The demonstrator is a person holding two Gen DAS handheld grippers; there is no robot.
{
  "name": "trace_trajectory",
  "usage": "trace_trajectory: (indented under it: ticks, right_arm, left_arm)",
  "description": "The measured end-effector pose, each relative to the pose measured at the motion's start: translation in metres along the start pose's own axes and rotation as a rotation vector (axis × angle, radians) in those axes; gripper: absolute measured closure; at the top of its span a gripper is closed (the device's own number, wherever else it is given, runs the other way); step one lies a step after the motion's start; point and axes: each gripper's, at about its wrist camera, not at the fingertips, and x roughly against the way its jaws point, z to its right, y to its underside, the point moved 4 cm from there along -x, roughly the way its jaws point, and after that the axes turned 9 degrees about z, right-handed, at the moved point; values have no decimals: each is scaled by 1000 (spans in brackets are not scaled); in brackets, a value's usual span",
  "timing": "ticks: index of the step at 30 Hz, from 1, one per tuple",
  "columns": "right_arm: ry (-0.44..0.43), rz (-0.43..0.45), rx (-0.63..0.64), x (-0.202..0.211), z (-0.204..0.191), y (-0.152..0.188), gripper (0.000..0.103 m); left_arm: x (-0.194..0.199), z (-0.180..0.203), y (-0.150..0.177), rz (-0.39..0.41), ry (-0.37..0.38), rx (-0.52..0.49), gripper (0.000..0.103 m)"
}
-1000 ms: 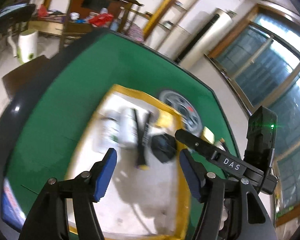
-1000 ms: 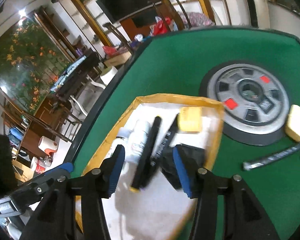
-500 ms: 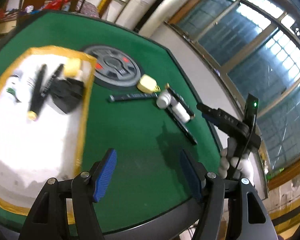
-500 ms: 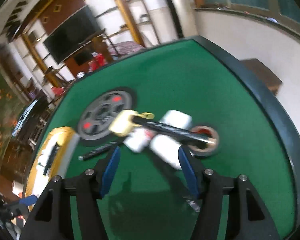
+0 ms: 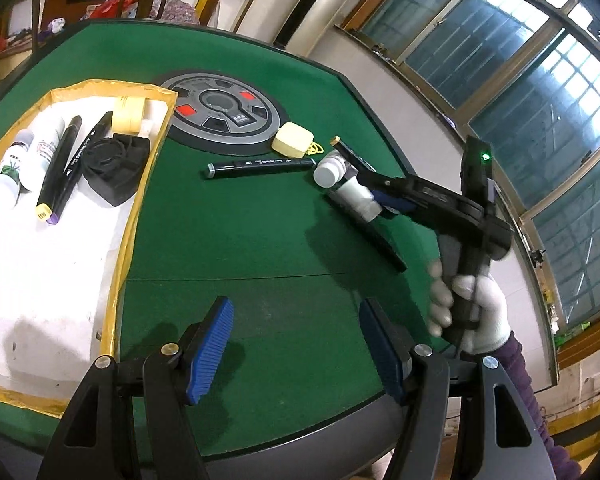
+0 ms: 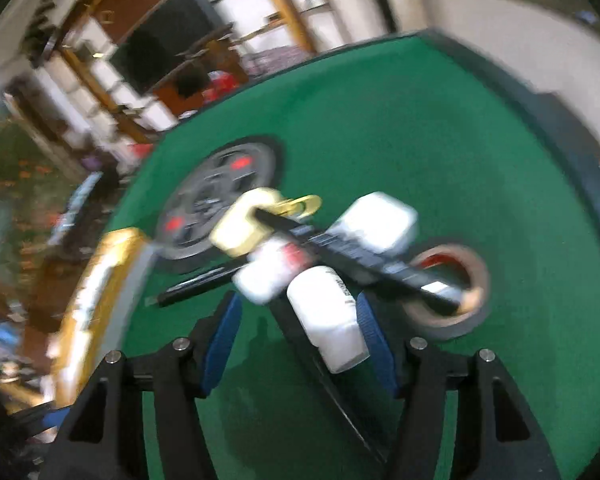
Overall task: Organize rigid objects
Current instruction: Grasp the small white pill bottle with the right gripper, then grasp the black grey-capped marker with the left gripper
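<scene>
A yellow-rimmed white tray (image 5: 148, 168) on the green table holds two white bottles, two black markers (image 5: 60, 164), a yellow roll and a black object. Loose on the felt lie a black marker (image 5: 260, 168), a yellow case (image 5: 292, 145), white bottles (image 5: 352, 192) and a tape roll (image 6: 452, 300). My left gripper (image 5: 296, 348) is open and empty above the near felt. My right gripper (image 6: 298, 332) is open, its pads either side of a white bottle (image 6: 330, 320); it also shows in the left wrist view (image 5: 384, 200).
A round grey weight plate (image 5: 224, 114) lies behind the tray. A long black pen (image 6: 364, 260) lies across the bottles. A thin black stick (image 5: 380, 240) lies beside them. The table's right edge (image 5: 440, 208) is close to the pile.
Both grippers have swung from the tray to the right. The right gripper has closed in on the pile, and a white bottle now lies between its fingers.
</scene>
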Motion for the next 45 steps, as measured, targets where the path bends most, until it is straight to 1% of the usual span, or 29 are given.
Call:
trace_trajectory:
  ticks: [1, 4, 5, 7, 9, 10, 12, 16, 17, 19, 20, 21, 22, 23, 25, 26, 28, 31, 33, 34, 36, 37, 38, 40, 42, 45]
  right_arm:
    - [-71, -28, 0, 0, -10, 6, 43]
    - [-232, -112, 25, 2, -38, 23, 43]
    - [-242, -106, 28, 6, -42, 25, 43]
    - [-200, -74, 37, 11, -46, 23, 43]
    - [-153, -58, 77, 13, -50, 24, 43]
    - [-143, -63, 96, 12, -54, 27, 43]
    - [-154, -95, 139, 9, -65, 38, 43]
    - [-142, -140, 245, 2, -82, 57, 43]
    - [-132, -142, 268, -1, -85, 62, 43]
    - [-76, -164, 318, -9, -87, 70, 43]
    - [-38, -168, 333, -13, -85, 72, 45]
    - [11, -164, 345, -17, -81, 74, 50]
    - [27, -164, 341, -19, -76, 73, 64]
    - [26, -164, 318, -19, -71, 71, 69]
    - [65, -137, 279, -15, -57, 66, 69]
    - [88, -122, 260, -12, -48, 63, 69]
    - [104, -112, 227, -6, -33, 60, 69]
    - [97, -91, 182, 5, -12, 57, 68]
    - [77, -78, 156, 9, -4, 57, 68]
    - [65, -72, 143, 11, -1, 57, 68]
    - [37, -63, 114, 13, 4, 56, 68]
    - [32, -61, 103, 14, 5, 56, 68]
    - [35, -56, 95, 14, 7, 55, 68]
    - [59, -45, 88, 15, 10, 53, 69]
    - [97, -29, 78, 19, 16, 51, 68]
    - [115, -7, 39, 24, 28, 47, 68]
  left_arm:
    - [-1, -1, 1, -3, -4, 2, 34]
    - [-10, -1, 1, -16, -9, 6, 34]
    - [-11, 0, 2, -21, -7, 5, 34]
    - [-15, 0, 5, -32, -5, 3, 34]
    - [-17, 0, 7, -41, -1, 2, 34]
    - [-18, 0, 8, -46, -2, 0, 34]
    - [-18, -2, 9, -46, -4, 4, 34]
    - [-18, -8, 8, -44, -9, 21, 34]
    - [-18, -9, 8, -45, -9, 24, 34]
    - [-19, -9, 9, -50, -11, 20, 34]
    - [-19, -8, 10, -52, -11, 9, 34]
    - [-19, -4, 11, -54, -9, -14, 34]
    - [-20, -1, 11, -57, -6, -29, 34]
    - [-21, 2, 12, -63, -3, -48, 34]
    - [-27, 9, 16, -88, 5, -75, 34]
    - [-31, 11, 18, -103, 8, -78, 34]
    - [-42, 16, 25, -146, 24, -66, 34]
    - [-59, 27, 38, -218, 68, -39, 34]
    - [-71, 39, 45, -250, 79, -49, 34]
    - [-72, 44, 44, -241, 70, -65, 34]
    - [-83, 55, 42, -261, 90, -71, 34]
    - [-88, 57, 39, -261, 87, -70, 34]
    - [-94, 58, 36, -254, 73, -79, 34]
    - [-103, 64, 28, -223, 30, -128, 34]
    - [-110, 70, 24, -216, 1, -158, 34]
    - [-120, 80, 22, -196, -36, -221, 34]
